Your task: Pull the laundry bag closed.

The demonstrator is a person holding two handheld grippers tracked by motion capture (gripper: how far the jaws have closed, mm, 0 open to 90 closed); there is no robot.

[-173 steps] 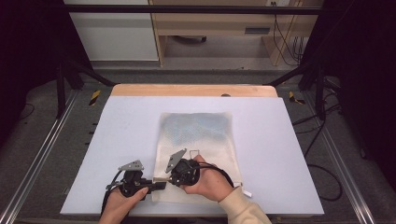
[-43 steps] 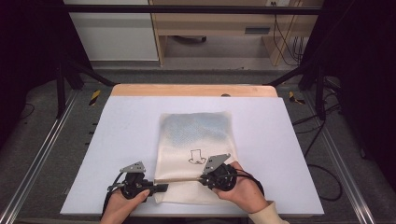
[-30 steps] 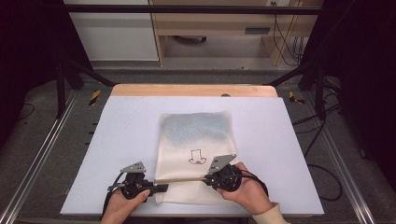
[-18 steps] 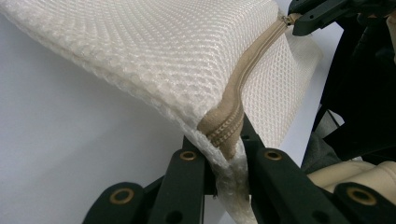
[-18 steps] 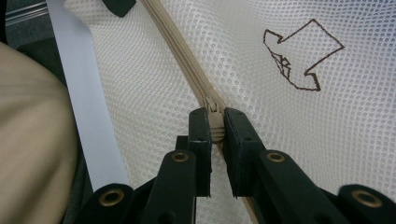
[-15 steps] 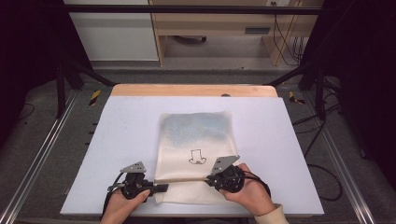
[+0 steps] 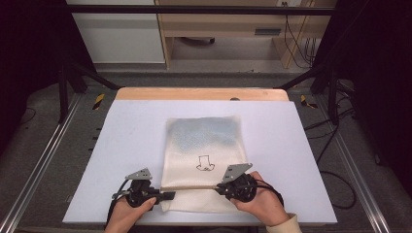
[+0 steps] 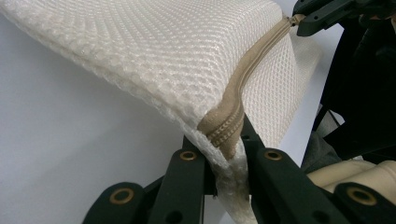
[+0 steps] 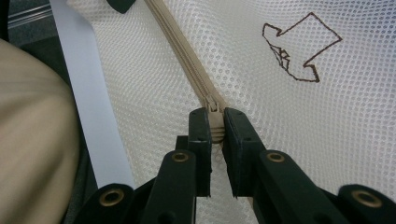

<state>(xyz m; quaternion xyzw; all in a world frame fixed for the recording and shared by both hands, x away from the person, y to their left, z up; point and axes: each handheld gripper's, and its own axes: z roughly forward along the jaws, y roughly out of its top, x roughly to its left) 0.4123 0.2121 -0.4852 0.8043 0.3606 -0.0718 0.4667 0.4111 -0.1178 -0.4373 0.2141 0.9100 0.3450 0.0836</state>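
Zipper (image 7: 194, 186) work is nearly done: right tool (image 7: 228, 186) has dragged the pull (image 9: 215, 114) across the mesh bag (image 7: 204, 145) on the desk (image 7: 136, 136), jaws clamped on it. Left tool (image 7: 167, 195) pinches the zipper's end, anchoring the bag.

Both grippers on the mesh bag's near edge

Left gripper (image 7: 163, 196) sat at 9 o'clock of the mesh bag (image 7: 204, 145), right gripper (image 7: 219, 188) at 3 o'clock, white table (image 7: 126, 141) underneath.
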